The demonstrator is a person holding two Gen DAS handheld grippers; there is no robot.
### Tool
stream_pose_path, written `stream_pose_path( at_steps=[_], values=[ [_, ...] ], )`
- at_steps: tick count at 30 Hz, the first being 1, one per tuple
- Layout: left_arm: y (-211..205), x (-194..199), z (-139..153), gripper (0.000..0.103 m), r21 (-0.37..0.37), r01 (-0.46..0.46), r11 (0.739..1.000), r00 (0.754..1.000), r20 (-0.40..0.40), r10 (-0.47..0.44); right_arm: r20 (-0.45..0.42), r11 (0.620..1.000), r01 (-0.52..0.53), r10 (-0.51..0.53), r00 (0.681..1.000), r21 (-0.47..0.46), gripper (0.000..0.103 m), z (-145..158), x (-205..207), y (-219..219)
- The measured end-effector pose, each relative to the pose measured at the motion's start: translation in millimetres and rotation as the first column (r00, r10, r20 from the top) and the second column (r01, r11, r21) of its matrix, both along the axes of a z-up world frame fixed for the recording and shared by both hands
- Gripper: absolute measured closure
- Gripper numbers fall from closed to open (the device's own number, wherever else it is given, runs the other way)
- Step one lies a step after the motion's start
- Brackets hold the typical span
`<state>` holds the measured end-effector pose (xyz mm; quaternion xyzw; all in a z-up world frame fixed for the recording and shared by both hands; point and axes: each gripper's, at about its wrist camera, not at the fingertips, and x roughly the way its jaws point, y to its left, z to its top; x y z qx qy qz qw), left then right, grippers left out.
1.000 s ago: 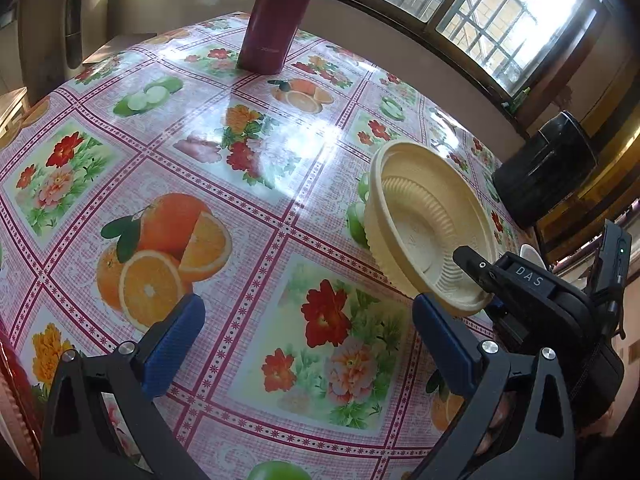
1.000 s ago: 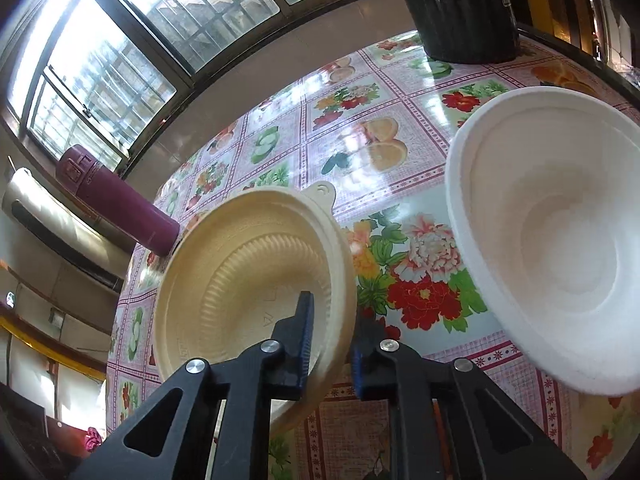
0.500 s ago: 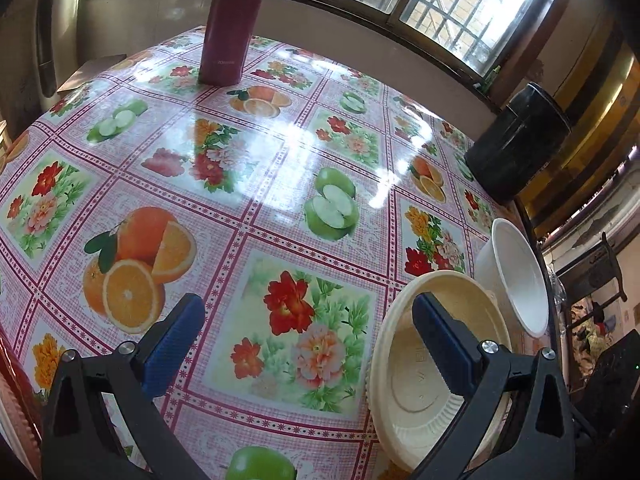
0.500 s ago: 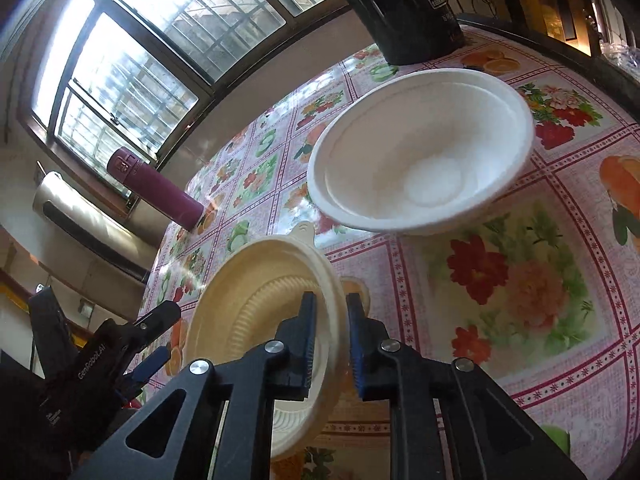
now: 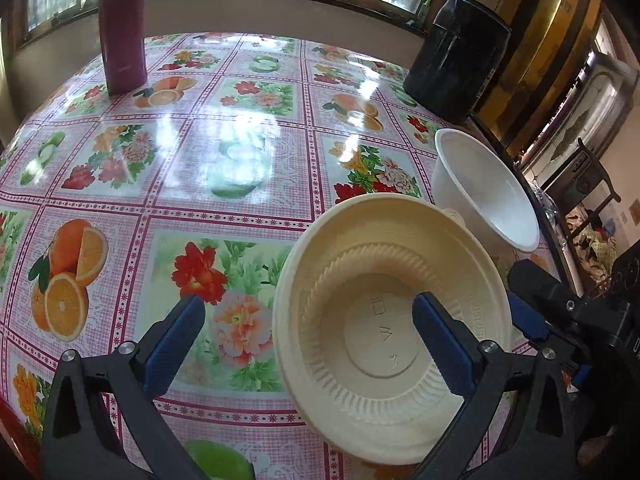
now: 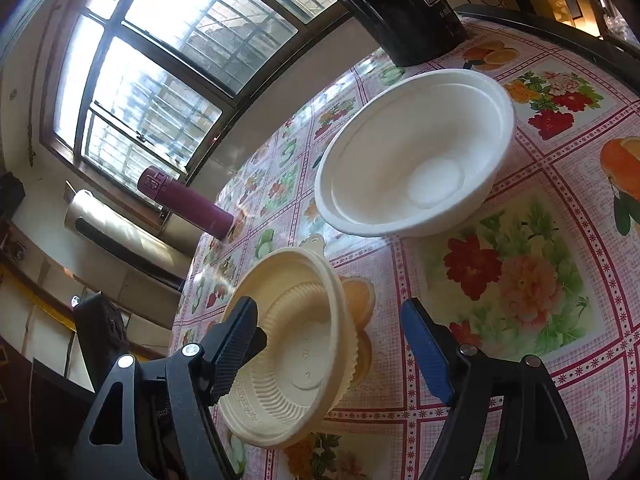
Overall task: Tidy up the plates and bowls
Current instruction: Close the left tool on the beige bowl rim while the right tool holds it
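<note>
Having just been opening, the right gripper (image 6: 332,348) stands spread astride the cream ribbed plastic plate's (image 6: 296,356) rim, releasing it on the tabletop (image 6: 520,280) near the white foam bowl (image 6: 416,152); the left gripper (image 5: 308,344) hangs spread too.

I read "55" in white print, with small characters I can't make out, on the tall black cylindrical appliance (image 6: 400,12). Embossed marks in the cream ribbed plastic bowl (image 5: 384,320) stay illegible.

A maroon flask (image 5: 122,28) and black appliance (image 5: 456,56) stand on the floral tablecloth (image 5: 200,168).
</note>
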<state>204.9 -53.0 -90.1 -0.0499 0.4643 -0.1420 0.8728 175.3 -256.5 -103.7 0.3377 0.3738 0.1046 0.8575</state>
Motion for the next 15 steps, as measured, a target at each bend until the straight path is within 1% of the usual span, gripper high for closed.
stream_pose_path(
  at_steps=[3, 4, 6, 7, 8, 9, 10, 12, 15],
  values=[
    [-1, -3, 4, 0.0, 0.018, -0.001, 1.0, 1.0, 0.03, 0.0, 0.001, 1.0, 0.004, -0.004, 1.0, -0.024, 0.027, 0, -1, 2],
    [0, -4, 5, 0.0, 0.02, -0.002, 1.0, 0.999, 0.037, 0.002, -0.002, 1.0, 0.001, -0.001, 1.0, -0.03, 0.029, -1, 0, 3],
    [2, -4, 6, 0.0, 0.024, -0.011, 1.0, 0.999, 0.049, 0.01, -0.007, 0.999, -0.007, 0.007, 1.0, -0.042, 0.036, -3, 1, 6],
    [3, -4, 7, 0.002, 0.027, -0.021, 0.999, 0.998, 0.057, 0.019, -0.009, 0.998, -0.008, 0.007, 1.0, -0.056, 0.043, -3, 2, 8],
    [4, -4, 8, 0.01, 0.031, -0.03, 0.999, 0.998, 0.061, 0.028, -0.01, 0.998, -0.008, 0.007, 1.0, -0.07, 0.047, -4, 3, 10],
    [6, -3, 8, 0.019, 0.032, -0.036, 0.999, 0.998, 0.061, 0.034, -0.011, 0.997, -0.008, 0.007, 1.0, -0.075, 0.048, -5, 3, 9],
    [8, -2, 7, 0.023, 0.029, -0.042, 0.999, 0.998, 0.055, 0.04, -0.012, 0.997, -0.006, 0.005, 1.0, -0.076, 0.051, -7, 3, 9],
    [11, 0, 2, 0.041, 0.015, -0.046, 0.999, 0.999, 0.028, 0.046, -0.014, 0.997, 0.002, -0.003, 1.0, -0.078, 0.056, -9, 3, 9],
    [12, 3, -3, 0.056, -0.007, -0.046, 0.999, 0.999, -0.002, 0.046, -0.008, 0.997, 0.016, -0.017, 1.0, -0.077, 0.063, -9, 2, 6]
  ],
)
